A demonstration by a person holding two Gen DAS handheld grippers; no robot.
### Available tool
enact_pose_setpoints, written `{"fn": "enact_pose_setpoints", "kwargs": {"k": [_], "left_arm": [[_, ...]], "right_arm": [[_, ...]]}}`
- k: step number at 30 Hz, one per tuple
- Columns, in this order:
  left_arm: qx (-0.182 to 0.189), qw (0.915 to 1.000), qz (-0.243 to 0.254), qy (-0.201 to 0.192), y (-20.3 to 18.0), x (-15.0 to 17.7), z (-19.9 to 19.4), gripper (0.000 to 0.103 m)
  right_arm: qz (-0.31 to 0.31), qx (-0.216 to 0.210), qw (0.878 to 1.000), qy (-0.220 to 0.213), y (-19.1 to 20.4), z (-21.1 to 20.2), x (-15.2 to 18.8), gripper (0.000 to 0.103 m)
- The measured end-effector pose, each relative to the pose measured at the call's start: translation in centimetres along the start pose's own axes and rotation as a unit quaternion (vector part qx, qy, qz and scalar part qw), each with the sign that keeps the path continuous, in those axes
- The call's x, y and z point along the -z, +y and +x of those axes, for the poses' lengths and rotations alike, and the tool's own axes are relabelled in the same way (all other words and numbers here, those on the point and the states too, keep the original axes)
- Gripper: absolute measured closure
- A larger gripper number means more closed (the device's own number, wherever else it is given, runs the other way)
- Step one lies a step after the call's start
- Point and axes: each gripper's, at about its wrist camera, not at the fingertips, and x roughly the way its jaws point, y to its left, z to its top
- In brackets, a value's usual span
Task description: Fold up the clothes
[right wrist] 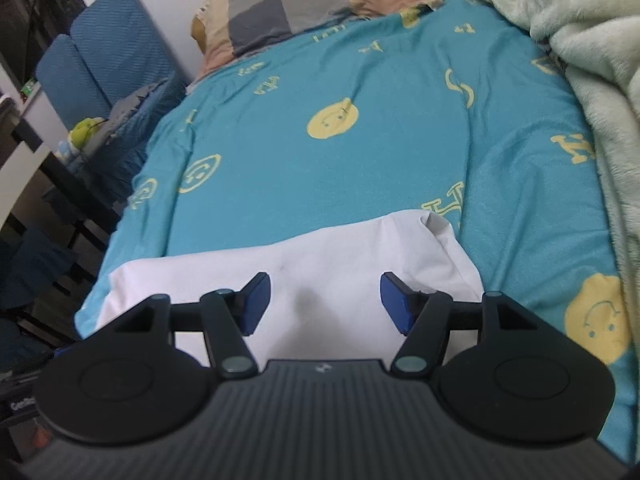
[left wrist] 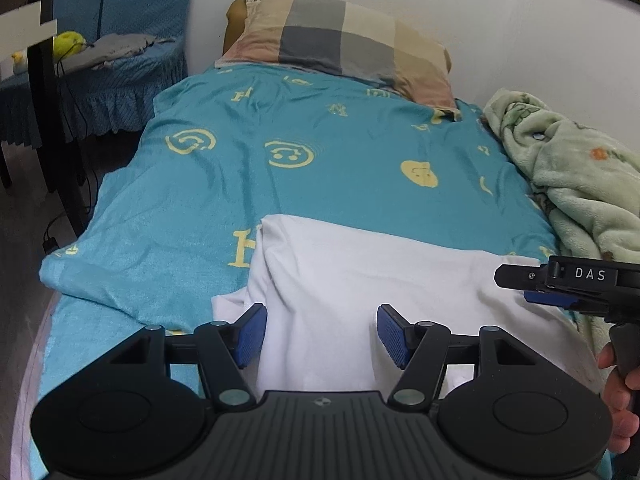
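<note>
One white garment (left wrist: 360, 300) lies flat on the teal bedcover (left wrist: 280, 184), at the near edge of the bed, approx 6 o'clock in both views. In the left wrist view its far edge runs straight across, and a loose flap sticks out at approx 8 o'clock. In the right wrist view the far corner at approx 1 o'clock is rolled up a bit.

Left claw (left wrist: 322, 336): jaws stand well apart, nothing between the pads, garment lying below them, no grip. Right claw (right wrist: 325, 304): same, jaws apart and empty above the cloth; it also shows at 3 o'clock in the left wrist view, with a hand (left wrist: 622, 396) on its handle.

Step, as I read it: between folds. Garment looks partly folded already, w/ both claws free above it. Next move prob calls for each claw to drop onto an edge or corner, pinch just the layers wanted, lift and carry them over evenly. Loose flap at the left side likely needs tucking in first. Thin cloth, so pads could snag the bedcover too.

Count: 1 garment, 2 claws, 1 hand seen, 1 checked pillow (left wrist: 340, 40) at 12 o'clock, 1 green fleece blanket (left wrist: 568, 168) bunched at 3 o'clock, 1 blue-covered chair (left wrist: 120, 60) at 10 o'clock.
</note>
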Motion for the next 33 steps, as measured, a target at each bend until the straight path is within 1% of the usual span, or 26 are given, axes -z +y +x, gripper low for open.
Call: {"fn": "enact_pose_setpoints", "kwargs": {"k": [4,7,12,14,16,18,20,22,24,26,29,31,33], "left_arm": [[0.008,0.9999,0.009,-0.004,-0.9,0.5,-1.9,0.039],[0.009,0.9997,0.020,-0.005,-1.5,0.9,-2.5,0.038],[0.010,0.9996,0.025,0.010,-1.8,1.6,-1.5,0.037],[0.011,0.9995,0.015,0.027,-1.3,1.8,-0.4,0.037],[0.015,0.9990,0.002,0.041,-0.8,2.1,0.6,0.037],[0.020,0.9987,-0.013,0.046,-0.2,2.3,1.1,0.037],[0.029,0.9982,-0.031,0.043,0.3,2.3,0.8,0.037],[0.049,0.9957,-0.067,0.041,1.0,2.3,-0.1,0.036],[0.077,0.9888,-0.121,0.042,2.0,2.6,-1.4,0.035],[0.102,0.9779,-0.178,0.043,3.0,3.1,-2.7,0.032],[0.132,0.9604,-0.241,0.043,4.0,4.0,-5.1,0.030],[0.153,0.9467,-0.279,0.048,4.4,5.0,-6.5,0.025],[0.180,0.9289,-0.319,0.057,4.7,6.3,-7.2,0.024]], "right_arm": [[-0.017,-0.005,1.000,0.004,1.0,-2.0,0.8,0.040],[-0.028,-0.006,1.000,0.010,1.7,-2.7,1.3,0.040],[-0.040,0.011,0.998,0.039,1.9,-1.2,2.1,0.040],[-0.043,0.019,0.997,0.055,1.9,-0.2,2.5,0.040],[-0.050,0.025,0.997,0.060,2.0,0.6,2.9,0.040],[-0.054,0.027,0.996,0.060,2.2,0.8,2.9,0.039],[-0.043,0.025,0.997,0.059,2.0,0.7,2.8,0.038],[-0.019,0.016,0.998,0.058,1.6,0.1,2.6,0.039],[0.012,0.001,0.998,0.054,1.0,-1.1,2.5,0.040],[0.039,-0.016,0.998,0.044,0.6,-2.6,2.4,0.040],[0.073,-0.042,0.996,0.027,0.1,-5.2,2.4,0.039],[0.095,-0.058,0.994,0.018,-0.3,-6.9,2.7,0.039],[0.128,-0.079,0.989,0.014,-0.8,-8.3,3.3,0.038]]}}
